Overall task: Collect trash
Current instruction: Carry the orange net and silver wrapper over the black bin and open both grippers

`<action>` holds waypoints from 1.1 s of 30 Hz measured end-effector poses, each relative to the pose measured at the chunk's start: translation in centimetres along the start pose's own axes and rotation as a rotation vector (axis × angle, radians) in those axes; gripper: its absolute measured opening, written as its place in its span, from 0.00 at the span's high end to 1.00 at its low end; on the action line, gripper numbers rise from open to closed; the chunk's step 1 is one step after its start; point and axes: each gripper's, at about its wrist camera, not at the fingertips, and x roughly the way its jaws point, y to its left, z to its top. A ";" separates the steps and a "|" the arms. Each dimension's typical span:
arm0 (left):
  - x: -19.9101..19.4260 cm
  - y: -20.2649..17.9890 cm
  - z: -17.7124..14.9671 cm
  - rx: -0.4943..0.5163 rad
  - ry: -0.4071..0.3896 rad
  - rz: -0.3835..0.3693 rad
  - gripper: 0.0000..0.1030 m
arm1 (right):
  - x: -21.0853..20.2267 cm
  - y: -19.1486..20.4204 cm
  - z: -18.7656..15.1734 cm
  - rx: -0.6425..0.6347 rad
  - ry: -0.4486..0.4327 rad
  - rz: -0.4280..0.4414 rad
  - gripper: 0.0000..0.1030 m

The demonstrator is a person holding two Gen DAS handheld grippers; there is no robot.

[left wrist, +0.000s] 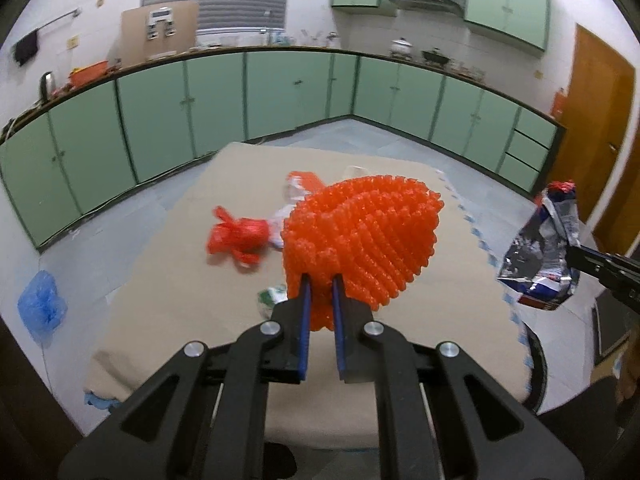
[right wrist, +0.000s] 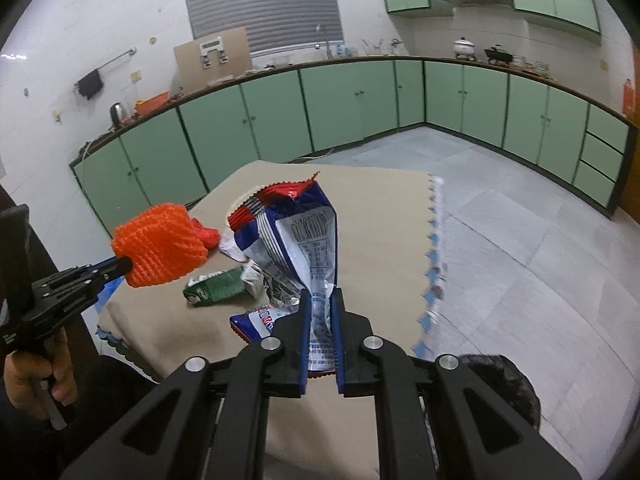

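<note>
The torn snack wrapper [right wrist: 304,240] carries a barcode and a small table of print, but the characters are too small to read. A second wrapper [right wrist: 260,320] just below it shows blurred red letters, also unreadable.

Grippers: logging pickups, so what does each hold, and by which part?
Left gripper pinches the orange foam net at its lower edge; right gripper the snack wrapper near its bottom end.

Knobbly orange foam net [left wrist: 360,236]; crinkled glossy foil snack wrapper [right wrist: 296,236]; matt beige tablecloth [left wrist: 180,288]; thin red plastic bag [left wrist: 236,238].
</note>
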 end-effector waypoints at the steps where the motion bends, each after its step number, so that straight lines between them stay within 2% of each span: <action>1: -0.2 -1.1 -0.1 0.015 0.003 -0.020 0.92 | -0.5 -0.6 -0.4 0.011 0.001 -0.013 0.90; 13: 0.1 -14.4 -2.6 0.201 0.047 -0.236 0.92 | -5.7 -9.5 -6.1 0.192 0.035 -0.173 0.90; 21: 3.2 -22.8 -4.8 0.323 0.123 -0.359 0.92 | -6.7 -15.8 -10.5 0.311 0.076 -0.292 0.90; 28: 7.3 -28.7 -7.5 0.411 0.203 -0.399 0.92 | -5.5 -20.3 -14.0 0.416 0.134 -0.337 0.90; 33: 11.3 -31.8 -9.3 0.461 0.257 -0.374 0.92 | -1.9 -23.0 -16.0 0.470 0.219 -0.360 0.90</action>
